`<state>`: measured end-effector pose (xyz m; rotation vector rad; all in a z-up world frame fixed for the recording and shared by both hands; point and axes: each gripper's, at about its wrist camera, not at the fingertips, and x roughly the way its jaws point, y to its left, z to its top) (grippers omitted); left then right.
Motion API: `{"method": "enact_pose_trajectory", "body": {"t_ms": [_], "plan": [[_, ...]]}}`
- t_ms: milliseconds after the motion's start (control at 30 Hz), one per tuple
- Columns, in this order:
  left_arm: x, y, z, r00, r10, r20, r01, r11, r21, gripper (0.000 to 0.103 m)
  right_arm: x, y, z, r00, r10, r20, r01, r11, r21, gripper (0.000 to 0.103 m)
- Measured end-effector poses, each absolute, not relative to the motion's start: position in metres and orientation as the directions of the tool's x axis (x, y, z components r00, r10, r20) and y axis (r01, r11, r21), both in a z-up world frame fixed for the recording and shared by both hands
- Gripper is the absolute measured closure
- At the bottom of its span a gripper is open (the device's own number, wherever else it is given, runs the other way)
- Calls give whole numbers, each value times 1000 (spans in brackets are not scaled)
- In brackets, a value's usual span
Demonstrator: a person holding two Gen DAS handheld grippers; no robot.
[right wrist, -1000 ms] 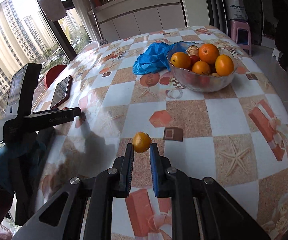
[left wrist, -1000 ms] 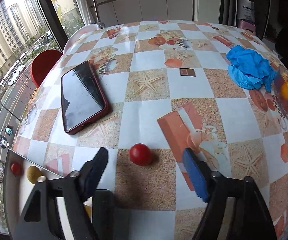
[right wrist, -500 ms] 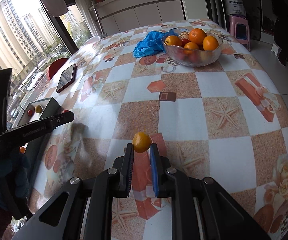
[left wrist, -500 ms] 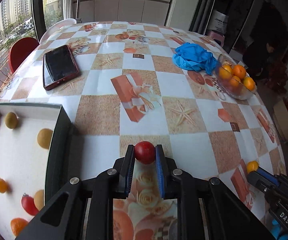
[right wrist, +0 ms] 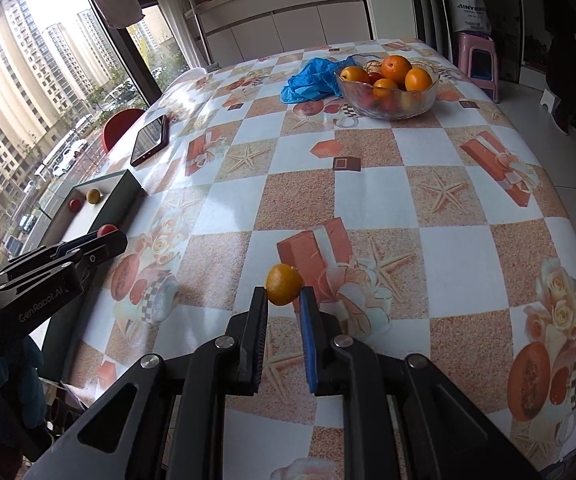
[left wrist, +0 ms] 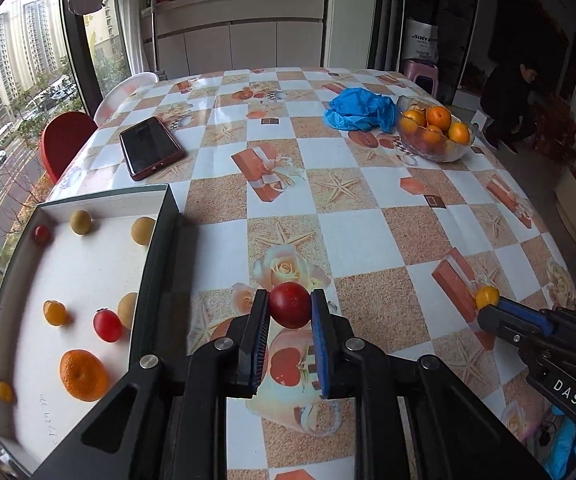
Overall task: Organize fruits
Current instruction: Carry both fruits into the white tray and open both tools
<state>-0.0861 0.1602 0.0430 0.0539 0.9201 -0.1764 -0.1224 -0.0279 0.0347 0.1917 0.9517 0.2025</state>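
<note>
I had the left gripper [left wrist: 289,307] clamped on a red fruit [left wrist: 289,305] beside the box's [left wrist: 156,280] dark wall, the right gripper [right wrist: 284,295] pinching a small orange fruit [right wrist: 284,283], and the phone [left wrist: 151,147] and glass bowl [left wrist: 434,151] sat toward the table's [left wrist: 368,232] far edge.

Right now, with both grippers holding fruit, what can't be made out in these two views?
- White tray: near end cut off by the left wrist view's edge; in the right wrist view the left gripper covers most of it.
- Glass bowl: lower fruits hidden under the oranges, both views.
- Handwriting on the tray floor: too small.
</note>
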Motion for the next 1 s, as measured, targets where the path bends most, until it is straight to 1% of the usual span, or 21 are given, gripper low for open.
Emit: {"method": "enact_pose_trajectory", "body": {"t_ms": [233, 433, 700, 833, 1000], "plan": [[-103, 175, 56, 624, -131, -770, 165, 986, -34, 81, -128, -6, 49, 567, 260, -781, -126, 965, 229, 86], [-116, 205, 65, 654, -109, -749, 125, 991, -35, 81, -126, 32, 59, 557, 287, -779, -199, 957, 210, 86], [-132, 278, 67, 683, -32, -730, -9, 999, -52, 81, -114, 113, 69, 510, 364, -779, -341, 917, 205, 86], [-137, 319, 58, 677, 19, -735, -94, 994, -60, 81, -113, 154, 70, 482, 397, -781, -404, 892, 204, 86], [-139, 357, 42, 659, 47, -751, -180, 979, -96, 81, -115, 196, 62, 431, 419, -799, -465, 862, 202, 86]]}}
